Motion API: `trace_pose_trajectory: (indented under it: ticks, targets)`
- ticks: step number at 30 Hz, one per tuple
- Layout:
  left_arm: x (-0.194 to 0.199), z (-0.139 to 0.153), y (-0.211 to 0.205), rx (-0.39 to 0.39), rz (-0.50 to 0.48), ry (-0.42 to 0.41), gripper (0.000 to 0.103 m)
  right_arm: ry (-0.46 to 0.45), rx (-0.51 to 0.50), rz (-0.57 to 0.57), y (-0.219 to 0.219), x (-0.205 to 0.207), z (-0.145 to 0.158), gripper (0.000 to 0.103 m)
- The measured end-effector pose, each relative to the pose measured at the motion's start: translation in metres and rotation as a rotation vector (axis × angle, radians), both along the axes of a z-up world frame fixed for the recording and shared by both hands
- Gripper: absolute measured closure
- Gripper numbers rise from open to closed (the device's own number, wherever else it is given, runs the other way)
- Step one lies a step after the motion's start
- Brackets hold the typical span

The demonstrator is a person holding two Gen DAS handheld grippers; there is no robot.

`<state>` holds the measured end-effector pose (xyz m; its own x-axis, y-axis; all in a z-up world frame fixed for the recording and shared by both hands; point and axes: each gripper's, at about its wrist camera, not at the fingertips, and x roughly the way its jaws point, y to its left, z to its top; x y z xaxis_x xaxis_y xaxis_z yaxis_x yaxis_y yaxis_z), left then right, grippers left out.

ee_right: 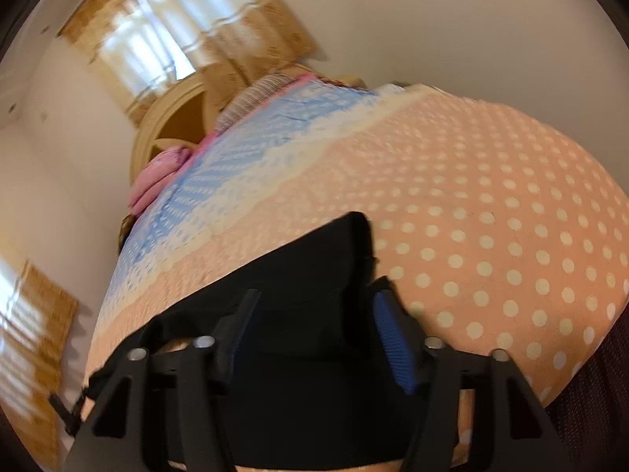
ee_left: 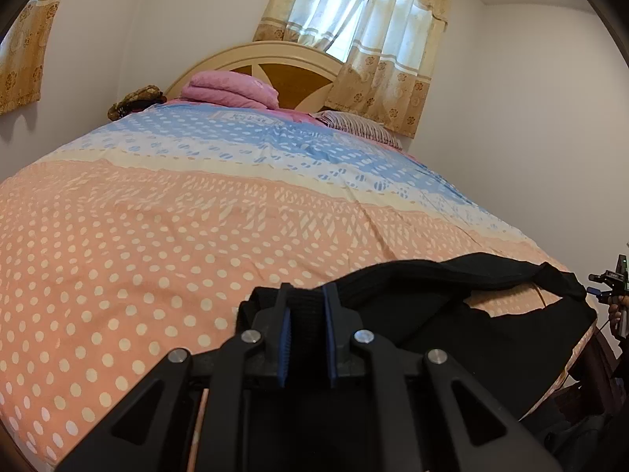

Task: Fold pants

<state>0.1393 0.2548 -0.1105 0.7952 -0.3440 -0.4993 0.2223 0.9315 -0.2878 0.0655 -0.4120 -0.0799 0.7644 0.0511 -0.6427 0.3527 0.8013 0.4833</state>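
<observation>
Black pants (bunched) on bedspread

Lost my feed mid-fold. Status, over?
Left hand-held gripper shut on black pants. Right hand-held gripper open, pants between jaws, unpinched. Pants on dotted bedspread. Nothing in the way.
</observation>
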Motion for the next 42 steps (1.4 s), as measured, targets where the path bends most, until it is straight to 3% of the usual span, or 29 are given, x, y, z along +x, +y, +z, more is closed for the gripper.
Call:
trace_pose_trajectory:
  ticks: [4, 5, 7, 9, 10, 13, 17, 24, 28, 34, 37, 39, 42]
  targets:
    - [-0.001, 0.000, 0.000, 0.005, -0.003, -0.005, 0.088, 0.035, 0.005, 0.028, -0.003, 0.020, -0.006, 0.044]
    - [0.000, 0.000, 0.000, 0.009, -0.004, -0.005, 0.088, 0.040, 0.011, 0.037, -0.004, 0.024, -0.008, 0.048]
    - [0.001, 0.000, 0.000, 0.012, -0.002, -0.003, 0.088, 0.066, 0.021, 0.065, -0.004, 0.034, -0.012, 0.060]
    - [0.003, 0.001, -0.002, 0.014, 0.000, -0.001, 0.088, 0.088, 0.022, 0.070, -0.007, 0.043, -0.016, 0.095]
    - [0.004, 0.001, -0.002, 0.016, 0.001, 0.000, 0.088, 0.091, 0.032, 0.072, -0.009, 0.048, -0.016, 0.098]
    - [0.008, 0.003, -0.003, 0.016, 0.005, 0.003, 0.088, 0.054, 0.047, 0.066, -0.014, 0.053, -0.006, 0.100]
    - [0.009, 0.009, -0.001, 0.006, 0.006, -0.008, 0.088, -0.043, 0.015, 0.077, -0.015, 0.049, 0.033, 0.100]
    - [-0.013, 0.016, 0.010, -0.014, -0.004, -0.058, 0.088, -0.178, -0.032, 0.122, -0.010, 0.004, 0.081, 0.100]
    - [-0.027, -0.001, 0.024, -0.041, 0.007, -0.038, 0.087, -0.174, -0.047, 0.167, -0.008, -0.031, 0.062, 0.100]
    - [-0.034, -0.029, 0.029, -0.049, 0.014, 0.010, 0.087, 0.031, -0.032, 0.149, -0.023, -0.062, -0.016, 0.099]
    - [-0.037, -0.030, 0.029, -0.059, 0.019, 0.009, 0.087, 0.030, -0.003, 0.138, -0.028, -0.072, -0.027, 0.096]
    - [-0.039, -0.030, 0.028, -0.052, 0.019, 0.008, 0.087, 0.024, -0.005, 0.114, -0.032, -0.080, -0.028, 0.080]
    - [-0.041, -0.032, 0.027, -0.035, 0.020, 0.007, 0.087, 0.022, -0.002, 0.111, -0.034, -0.083, -0.027, 0.079]
